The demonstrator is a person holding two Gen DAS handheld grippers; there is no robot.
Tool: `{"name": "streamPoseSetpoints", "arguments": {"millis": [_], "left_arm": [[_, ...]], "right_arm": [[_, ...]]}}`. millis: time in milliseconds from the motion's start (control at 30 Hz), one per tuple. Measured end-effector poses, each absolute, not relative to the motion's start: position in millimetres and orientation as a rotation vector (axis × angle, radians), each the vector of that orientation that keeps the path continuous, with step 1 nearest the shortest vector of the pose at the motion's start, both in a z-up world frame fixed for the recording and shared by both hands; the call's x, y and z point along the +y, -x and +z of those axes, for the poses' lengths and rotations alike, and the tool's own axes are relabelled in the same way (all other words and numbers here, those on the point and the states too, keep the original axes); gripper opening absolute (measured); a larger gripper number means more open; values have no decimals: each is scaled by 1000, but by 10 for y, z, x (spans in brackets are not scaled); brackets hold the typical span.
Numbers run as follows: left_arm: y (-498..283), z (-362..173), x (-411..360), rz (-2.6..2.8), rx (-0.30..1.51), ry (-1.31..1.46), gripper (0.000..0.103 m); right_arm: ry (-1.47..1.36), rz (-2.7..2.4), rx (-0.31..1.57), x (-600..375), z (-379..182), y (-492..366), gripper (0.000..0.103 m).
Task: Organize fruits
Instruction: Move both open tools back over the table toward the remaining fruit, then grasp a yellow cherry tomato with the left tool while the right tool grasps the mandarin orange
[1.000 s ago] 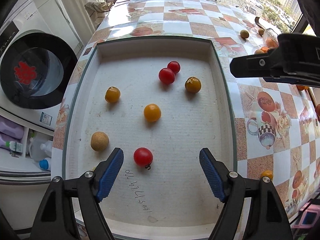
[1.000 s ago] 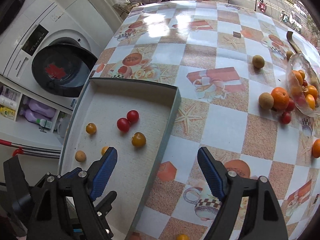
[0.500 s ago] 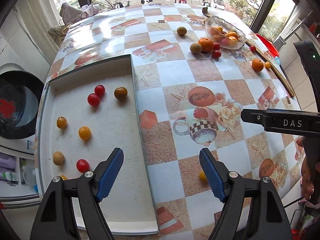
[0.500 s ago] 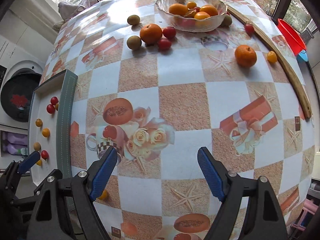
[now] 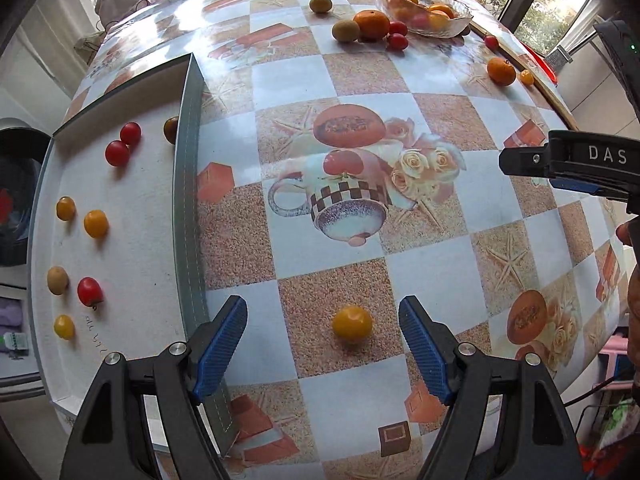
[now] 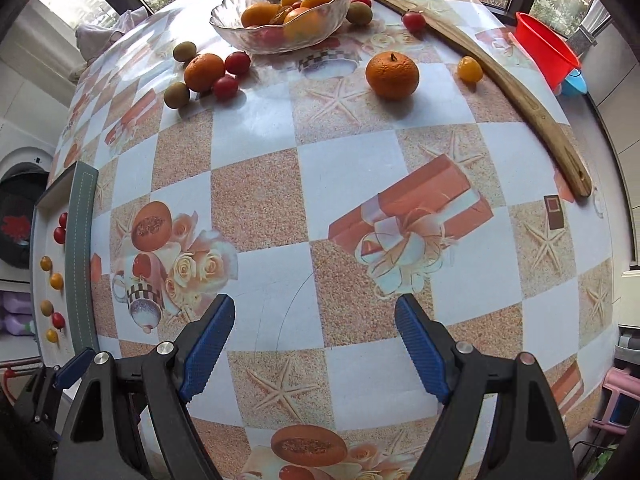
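Note:
My left gripper (image 5: 323,342) is open and empty, its jaws on either side of a yellow cherry tomato (image 5: 352,323) lying on the tablecloth just right of the grey tray (image 5: 188,216). The tray holds several small red, yellow and brown fruits, such as a red tomato (image 5: 89,291). My right gripper (image 6: 314,344) is open and empty above bare tablecloth. Far ahead of it stand a glass bowl (image 6: 280,10) of fruit, an orange (image 6: 392,74), another orange (image 6: 204,72) with red tomatoes and brown fruits beside it, and a small yellow tomato (image 6: 469,69).
A curved wooden stick (image 6: 520,92) lies along the table's far right side. A red basin (image 6: 544,50) sits beyond the table edge. A washing machine (image 6: 16,220) stands left of the table. The right gripper's body (image 5: 580,164) shows at the right of the left wrist view.
Both grippers have swung right, away from the tray. The left one has come down around the yellow tomato on the cloth; the right one now faces the bowl and oranges.

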State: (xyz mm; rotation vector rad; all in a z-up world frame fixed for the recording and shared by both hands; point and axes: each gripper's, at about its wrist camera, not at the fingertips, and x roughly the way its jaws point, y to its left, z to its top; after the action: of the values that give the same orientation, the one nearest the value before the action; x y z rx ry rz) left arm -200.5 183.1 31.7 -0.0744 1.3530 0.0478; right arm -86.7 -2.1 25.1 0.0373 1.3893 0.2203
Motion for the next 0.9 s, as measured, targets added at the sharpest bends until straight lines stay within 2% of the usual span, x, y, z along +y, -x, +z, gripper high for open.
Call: {"name": "streamPoseSetpoints", "arguments": {"millis": [700,767,800,867,900], "left_arm": [[2055,99,1787,190,1359,157,79],[2067,102,1756,188,1359,165,75],[2066,110,1720,185,1358,161,71],[2069,140,1668,168,1356,150,61],[2072,148,1637,157,1356,145,53]], "right_arm": [[64,128,1243,-100,162,-257,85],[80,132,1232,-63,174,-294,83],[90,133,1226,-22,178,-323,79],[102,134,1216,96,176,-395,69],[101,135,1213,100,200,-419,64]]}}
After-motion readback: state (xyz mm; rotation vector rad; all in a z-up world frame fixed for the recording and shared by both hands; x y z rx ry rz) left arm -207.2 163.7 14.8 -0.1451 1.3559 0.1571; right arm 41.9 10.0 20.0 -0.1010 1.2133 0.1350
